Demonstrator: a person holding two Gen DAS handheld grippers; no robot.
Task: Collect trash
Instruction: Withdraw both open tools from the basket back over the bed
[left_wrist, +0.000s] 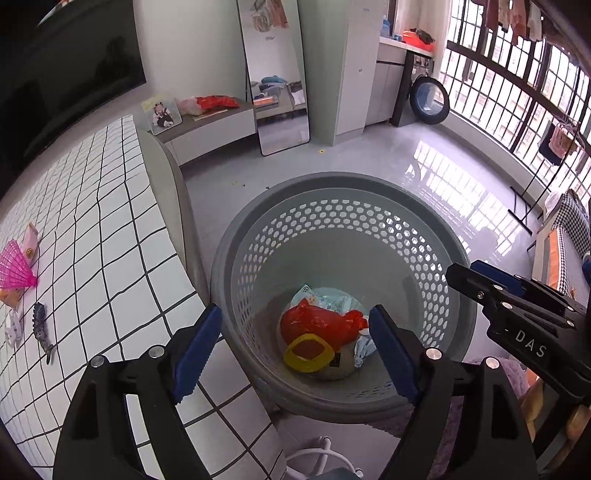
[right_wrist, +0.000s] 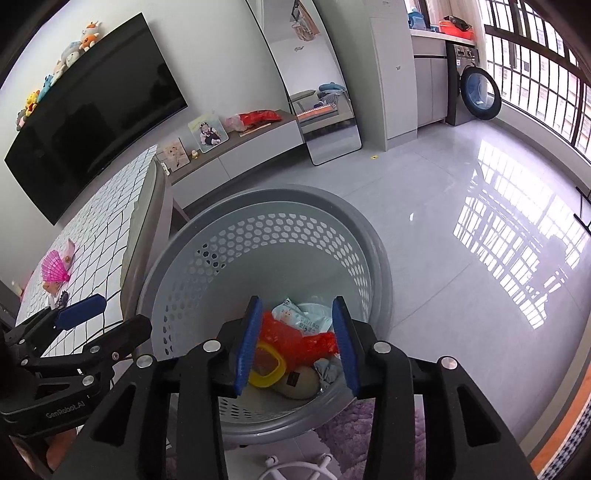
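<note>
Both my tongs, left tongs (left_wrist: 295, 354) and right tongs (right_wrist: 297, 343), hang apart and empty over the basket (left_wrist: 332, 192); trash (left_wrist: 317, 325) is inside, and the pink fan (left_wrist: 16, 269) at frame left on the bench (left_wrist: 110, 240) remains.

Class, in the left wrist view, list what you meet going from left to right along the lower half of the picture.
Pink fan → dark hair clip → yellow ring inside the grey basket → right tongs at the basket's right edge.
</note>
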